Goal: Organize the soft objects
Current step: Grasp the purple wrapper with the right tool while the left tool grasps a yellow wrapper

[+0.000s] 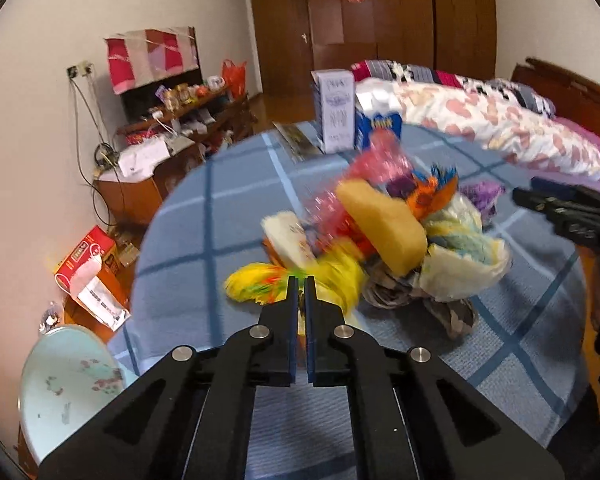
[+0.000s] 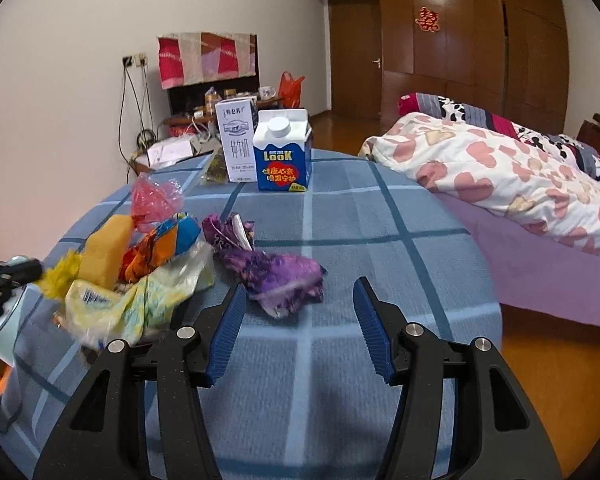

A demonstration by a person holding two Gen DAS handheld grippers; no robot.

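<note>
left gripper (image 1: 299,280) fingers clenched on yellow wrapper (image 1: 260,286): light, crinkly, slippery. right gripper (image 2: 300,300) fingers released near purple wrapper (image 2: 276,276); pinch bunched middle.

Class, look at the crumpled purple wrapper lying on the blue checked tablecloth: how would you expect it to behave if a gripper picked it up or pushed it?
The purple wrapper looks like thin creased film, so it would probably flop and crush rather than hold shape. It seems empty and flat, so likely very light, sliding on the tablecloth at a nudge. It should not roll.
</note>
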